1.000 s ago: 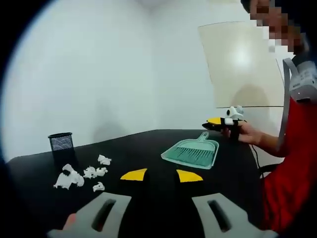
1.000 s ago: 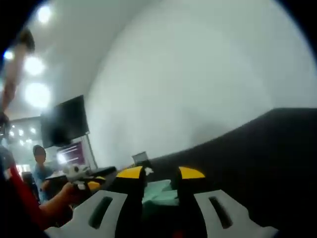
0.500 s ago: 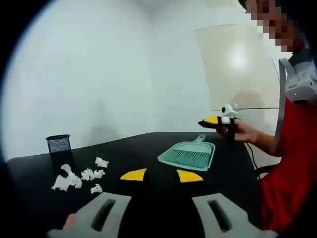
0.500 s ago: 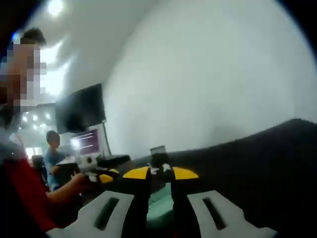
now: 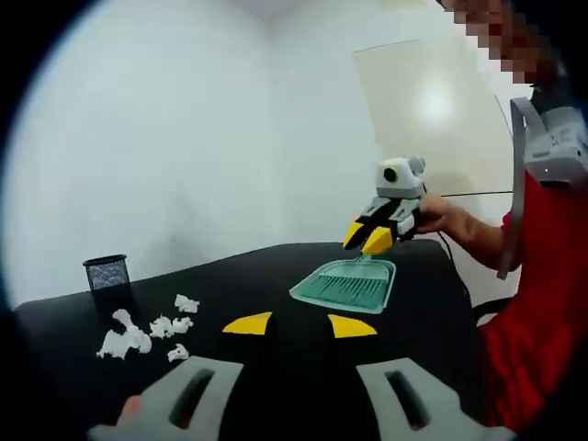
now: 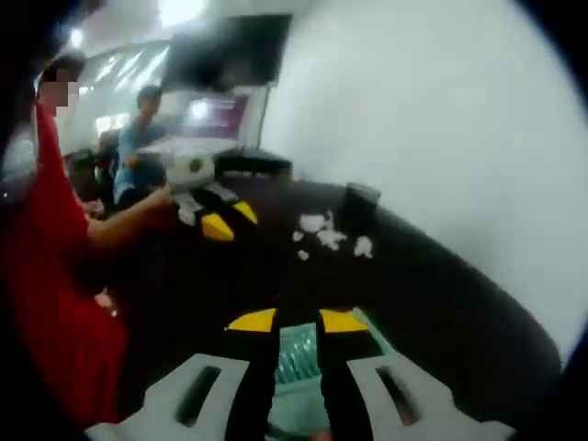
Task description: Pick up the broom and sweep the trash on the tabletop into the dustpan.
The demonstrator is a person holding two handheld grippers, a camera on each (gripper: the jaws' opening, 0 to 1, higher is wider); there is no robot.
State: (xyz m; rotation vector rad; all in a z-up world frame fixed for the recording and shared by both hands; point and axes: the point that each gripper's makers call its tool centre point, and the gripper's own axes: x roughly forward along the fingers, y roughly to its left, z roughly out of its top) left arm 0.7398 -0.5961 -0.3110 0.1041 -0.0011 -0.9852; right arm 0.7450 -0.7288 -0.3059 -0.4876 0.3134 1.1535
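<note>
Hidden or unclear: in the right gripper view the teal plastic dustpan (image 6: pixel 299 354) is largely covered by the right tool's jaws, so only a ribbed strip is seen between them; the teal broom (image 5: pixel 352 288) lying in the dustpan is told from it only faintly in the left gripper view. The background of the right gripper view is blurred, and a dark wall screen (image 6: pixel 225 50) is made out only roughly.
Desk: a smooth matte black desk (image 5: pixel 276 276) with a rounded edge is seen in both views.
Trash: several small white crumpled paper scraps (image 5: pixel 147 329) are scattered in a loose cluster on the desk, well apart from the dustpan; they are also seen far off at (image 6: pixel 323 234).
Pen cup: a black mesh cylindrical pen cup (image 5: pixel 107 274) stands upright just behind the scraps.
Dustpan and broom: the flat, fan-shaped dustpan (image 5: pixel 344 285) lies on the desk with the bristled broom resting inside it, handle pointing away from the left camera.
Left tool (image 5: pixel 299 323): yellow-tipped jaws on grey plastic arms are held apart at a moderate gap above the desk, with nothing between them; it is also seen at (image 6: pixel 223 220).
Right tool (image 5: pixel 368 239): it is held in a hand (image 5: pixel 441 217) above the far end of the dustpan, tips angled down, jaws narrowly parted and empty; whether the handle is touched cannot be told. It is seen from behind at (image 6: pixel 297 322).
Person: a red sleeve (image 6: pixel 55 276) is seen.
</note>
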